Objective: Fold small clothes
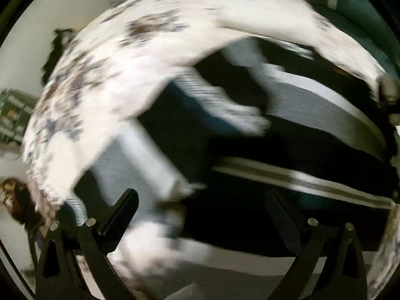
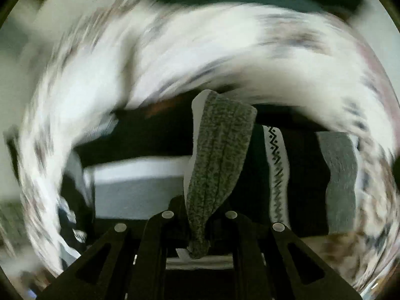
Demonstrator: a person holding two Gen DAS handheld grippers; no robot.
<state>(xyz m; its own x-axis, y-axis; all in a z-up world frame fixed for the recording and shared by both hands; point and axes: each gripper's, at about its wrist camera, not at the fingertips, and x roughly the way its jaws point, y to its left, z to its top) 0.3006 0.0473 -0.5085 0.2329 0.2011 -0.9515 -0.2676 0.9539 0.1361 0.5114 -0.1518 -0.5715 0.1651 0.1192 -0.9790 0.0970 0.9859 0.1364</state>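
My right gripper (image 2: 198,225) is shut on a grey speckled sock (image 2: 217,155), which sticks up between the fingers. Behind it lie a black sock with a white zigzag band (image 2: 276,172) and a grey piece (image 2: 341,182). My left gripper (image 1: 202,200) is open and empty, its fingers (image 1: 125,210) wide apart above a dark surface with blurred black, grey and white clothes (image 1: 322,105). Both views are heavily motion-blurred.
A white bed cover with dark floral spots (image 1: 105,75) curves around the clothes, also in the right wrist view (image 2: 175,57). A teal shape (image 1: 360,15) sits at the upper right. A pale wall (image 1: 27,40) is at the left.
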